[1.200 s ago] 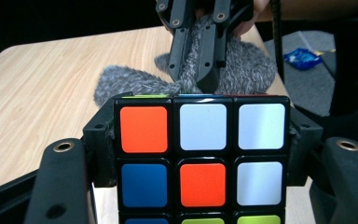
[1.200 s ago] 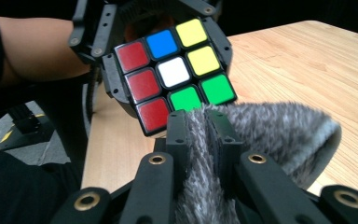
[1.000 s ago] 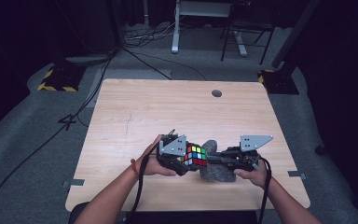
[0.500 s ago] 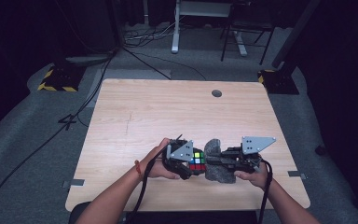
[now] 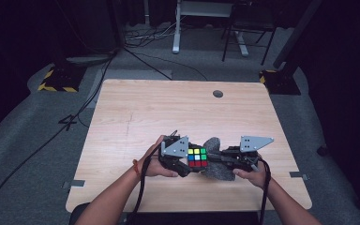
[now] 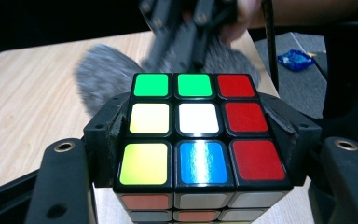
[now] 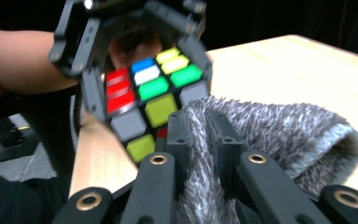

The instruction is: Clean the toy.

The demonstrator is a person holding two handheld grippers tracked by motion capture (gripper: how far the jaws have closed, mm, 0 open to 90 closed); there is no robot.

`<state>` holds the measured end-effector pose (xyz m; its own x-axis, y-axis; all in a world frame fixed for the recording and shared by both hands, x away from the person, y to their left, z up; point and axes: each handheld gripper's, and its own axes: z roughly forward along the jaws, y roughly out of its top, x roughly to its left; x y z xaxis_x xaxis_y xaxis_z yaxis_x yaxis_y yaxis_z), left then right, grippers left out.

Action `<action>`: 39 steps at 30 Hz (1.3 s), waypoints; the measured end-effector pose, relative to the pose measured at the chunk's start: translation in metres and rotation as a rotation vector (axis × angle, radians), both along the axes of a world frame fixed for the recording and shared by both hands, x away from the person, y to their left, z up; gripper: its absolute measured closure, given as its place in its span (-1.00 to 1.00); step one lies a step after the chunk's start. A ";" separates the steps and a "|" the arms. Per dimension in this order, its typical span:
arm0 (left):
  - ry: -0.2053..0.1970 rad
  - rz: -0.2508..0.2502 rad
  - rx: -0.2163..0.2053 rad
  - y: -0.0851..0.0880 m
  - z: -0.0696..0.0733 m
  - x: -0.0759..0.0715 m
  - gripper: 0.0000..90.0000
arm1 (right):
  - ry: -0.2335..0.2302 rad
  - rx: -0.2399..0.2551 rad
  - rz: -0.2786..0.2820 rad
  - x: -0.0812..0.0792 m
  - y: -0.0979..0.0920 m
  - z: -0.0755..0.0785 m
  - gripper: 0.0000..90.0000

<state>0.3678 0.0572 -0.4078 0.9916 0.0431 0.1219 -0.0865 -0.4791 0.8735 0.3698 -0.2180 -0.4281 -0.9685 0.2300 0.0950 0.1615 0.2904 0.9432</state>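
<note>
Near the front edge of the light wooden bench [image 5: 145,112], you have the multicoloured plastic puzzle cube [image 5: 197,157] clamped in your left hand-held gripper [image 6: 200,140], its black jaws pressing on two opposite sides of the cube and lifting it just clear of the bench. Your right hand-held gripper [image 7: 198,135] is clenched on a fold of the grey fuzzy cloth [image 7: 270,135], which sits bunched against the cube's far side. The cube looks rigid and light, but its glossy stickered faces are likely slippery, and its layers can twist, so keep the jaws flat on opposite faces, centred across the middle row, rather than on an edge or corner. The cloth is soft and limp; it will sag and fold wherever it is unsupported, so pinch it through a thick gathered bunch near the part you want to rub against the cube.
</note>
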 end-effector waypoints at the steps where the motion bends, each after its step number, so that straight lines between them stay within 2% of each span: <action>1: -0.003 0.005 -0.003 0.001 0.001 0.000 -0.25 | 0.007 -0.006 0.012 0.000 0.001 -0.002 0.81; 6: -0.001 0.031 -0.019 0.008 0.003 0.005 -0.25 | 0.015 -0.042 0.054 -0.002 0.005 -0.005 0.81; 7: 0.009 0.031 -0.024 0.010 0.003 0.007 -0.25 | 0.014 -0.038 0.065 -0.003 0.006 -0.004 0.81; 9: 0.003 0.043 -0.006 0.010 0.001 0.008 -0.25 | -0.003 -0.036 0.077 -0.006 0.007 -0.001 0.81; 11: 0.019 0.031 0.002 0.009 -0.003 0.009 -0.25 | -0.014 -0.014 0.086 -0.009 0.006 0.004 0.81; 15: 0.029 -0.009 0.004 0.002 -0.004 0.004 -0.25 | -0.047 0.037 0.061 -0.011 0.000 0.012 0.81; 17: 0.027 -0.029 0.004 0.000 -0.004 0.000 -0.25 | -0.048 0.053 0.043 -0.010 -0.002 0.013 0.81; 20: 0.017 -0.038 0.005 -0.003 -0.003 -0.003 -0.25 | -0.059 0.050 0.009 -0.009 -0.004 0.014 0.81; 22: 0.027 -0.046 -0.013 -0.002 -0.001 -0.004 -0.25 | -0.055 0.043 -0.002 -0.007 -0.004 0.013 0.81; 26: 0.009 -0.056 -0.055 0.003 0.008 -0.008 -0.25 | -0.038 0.009 -0.011 -0.004 -0.002 0.007 0.81; 29: 0.007 -0.051 -0.083 0.007 0.013 -0.008 -0.25 | -0.020 0.003 0.001 -0.002 0.000 0.003 0.81; 30: 0.004 -0.035 -0.092 0.009 0.014 -0.007 -0.25 | -0.015 0.005 0.011 -0.002 0.000 0.001 0.81; 32: 0.010 -0.025 -0.105 0.012 0.014 -0.004 -0.25 | -0.013 -0.014 0.028 -0.003 0.002 0.000 0.81; 34: -0.005 -0.002 -0.087 0.014 0.013 -0.002 -0.25 | -0.019 -0.016 0.049 -0.006 0.004 0.001 0.81; 38: -0.004 0.007 -0.051 0.012 0.006 0.002 -0.25 | -0.046 -0.001 0.068 -0.012 0.004 0.009 0.81; 39: 0.009 0.004 -0.050 0.011 0.004 0.002 -0.25 | -0.056 0.010 0.067 -0.013 0.003 0.012 0.81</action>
